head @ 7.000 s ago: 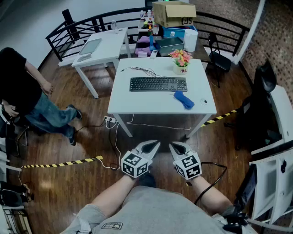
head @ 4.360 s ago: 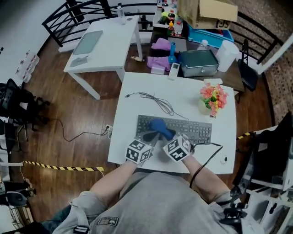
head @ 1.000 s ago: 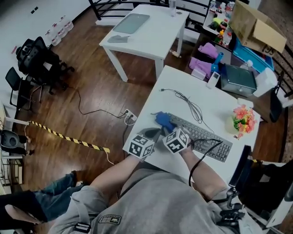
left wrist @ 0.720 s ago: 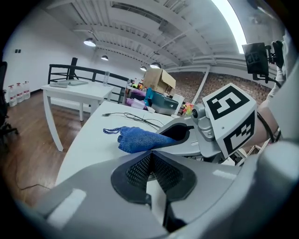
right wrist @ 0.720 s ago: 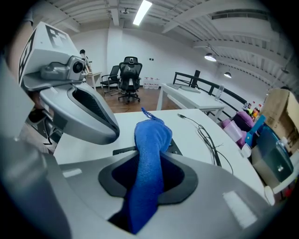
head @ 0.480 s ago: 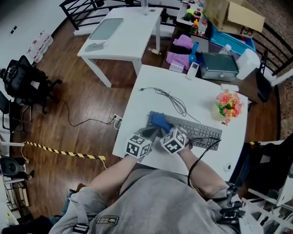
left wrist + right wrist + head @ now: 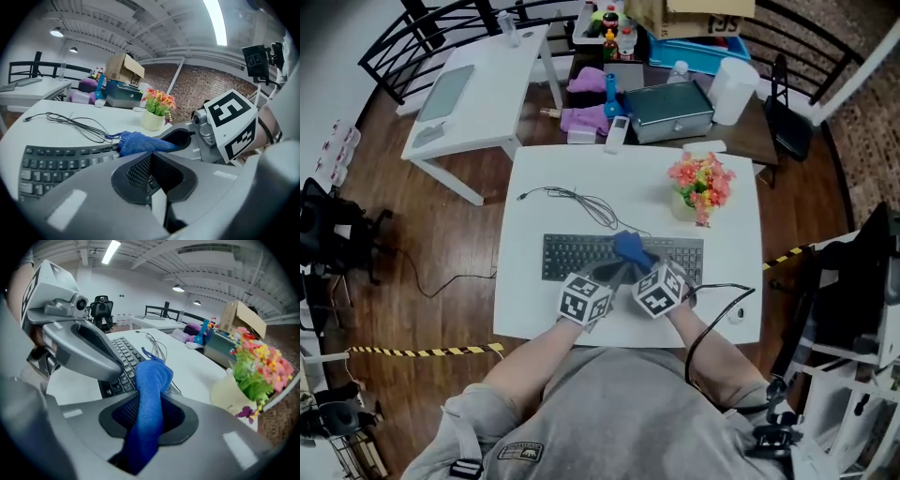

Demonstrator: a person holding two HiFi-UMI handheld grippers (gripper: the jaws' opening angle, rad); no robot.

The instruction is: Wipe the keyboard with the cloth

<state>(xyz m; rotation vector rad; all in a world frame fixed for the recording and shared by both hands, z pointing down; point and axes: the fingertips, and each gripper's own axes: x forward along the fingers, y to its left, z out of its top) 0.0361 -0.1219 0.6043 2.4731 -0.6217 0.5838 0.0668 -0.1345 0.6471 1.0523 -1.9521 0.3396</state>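
The right tongs [image 7: 634,266] pinch the blue cloth [image 7: 630,247], which lies on the middle of the keyboard [image 7: 577,255]. The left tongs [image 7: 612,273], pressed together and empty, sit at their nine o'clock. Flowers [image 7: 701,183] stand at two o'clock on the white table [image 7: 534,187].

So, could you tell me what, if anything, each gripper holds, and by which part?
The right gripper pinches the blue cloth at its bunched middle, one end poking ahead. The left gripper holds nothing.
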